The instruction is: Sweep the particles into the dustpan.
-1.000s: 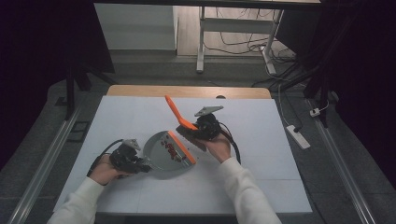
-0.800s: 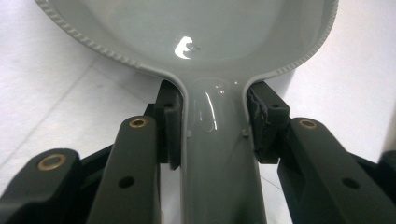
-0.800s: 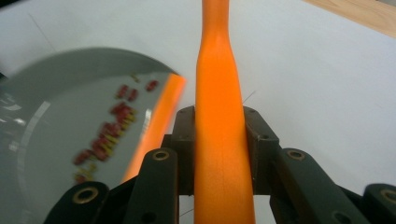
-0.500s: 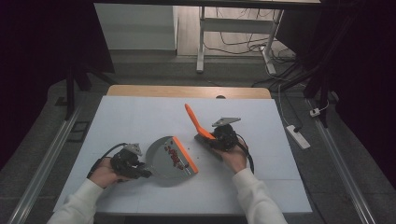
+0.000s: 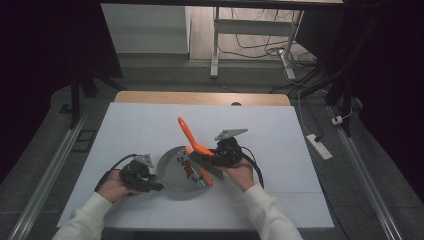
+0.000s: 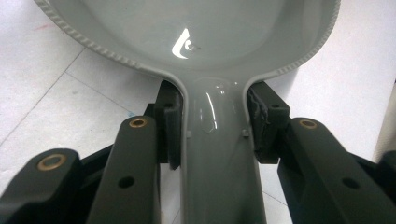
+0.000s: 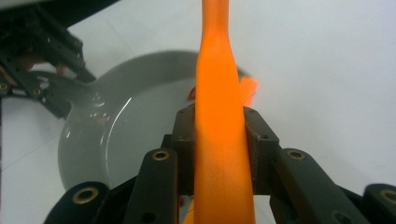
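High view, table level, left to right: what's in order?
Left hand → left gripper → grey pan → orange spatula → right gripper, clamped on the spatula → white power strip on the floor.

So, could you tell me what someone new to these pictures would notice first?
Probably the orange spatula, the brightest thing on the white table, clamped in the right gripper and tilted over the grey pan near the front middle. Next, the left gripper, shut on the pan's handle. Small reddish bits lie in the pan; what they are is unclear.
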The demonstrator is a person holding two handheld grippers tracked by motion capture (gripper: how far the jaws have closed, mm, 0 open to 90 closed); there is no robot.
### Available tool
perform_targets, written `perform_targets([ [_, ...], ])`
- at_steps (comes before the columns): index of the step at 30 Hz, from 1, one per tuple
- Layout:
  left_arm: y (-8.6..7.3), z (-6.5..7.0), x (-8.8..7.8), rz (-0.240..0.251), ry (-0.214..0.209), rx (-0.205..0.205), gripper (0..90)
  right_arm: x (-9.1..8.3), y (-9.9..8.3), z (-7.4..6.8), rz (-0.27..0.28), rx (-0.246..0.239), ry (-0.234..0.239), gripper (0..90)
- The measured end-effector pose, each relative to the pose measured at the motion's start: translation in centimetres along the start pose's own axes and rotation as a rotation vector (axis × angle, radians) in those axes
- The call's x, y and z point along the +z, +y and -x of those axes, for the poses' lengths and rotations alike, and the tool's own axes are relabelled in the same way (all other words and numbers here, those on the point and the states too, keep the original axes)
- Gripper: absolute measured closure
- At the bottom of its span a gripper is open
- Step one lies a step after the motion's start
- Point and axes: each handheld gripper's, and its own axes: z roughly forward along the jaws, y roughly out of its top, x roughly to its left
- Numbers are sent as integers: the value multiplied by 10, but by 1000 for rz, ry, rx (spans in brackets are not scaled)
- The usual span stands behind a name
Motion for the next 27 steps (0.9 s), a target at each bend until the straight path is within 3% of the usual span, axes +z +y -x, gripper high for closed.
perform_targets([
  [4,0,1,0,-2,4,2,620,-16,-3,8,12,5,-81,700],
  [9,1,1,1,-1,1,-2,620,-20,-17,17,-65,-17,-226,700],
  [11,1,2,0,-2,2,-3,620,-13,-21,18,-98,-29,-248,700],
  [13,1,2,0,-3,2,-5,620,-9,-21,14,-86,-22,-217,700],
  [17,1,2,1,-2,2,-4,620,1,-17,-4,-107,-71,-178,700],
  [22,1,2,1,-4,3,-1,620,1,-13,-15,-72,-27,-60,701],
  [25,1,2,1,-6,-1,1,620,-5,-10,-19,-51,-54,-72,701],
  [27,1,3,1,-7,-1,3,620,-11,-10,-17,-38,-47,-88,700],
])
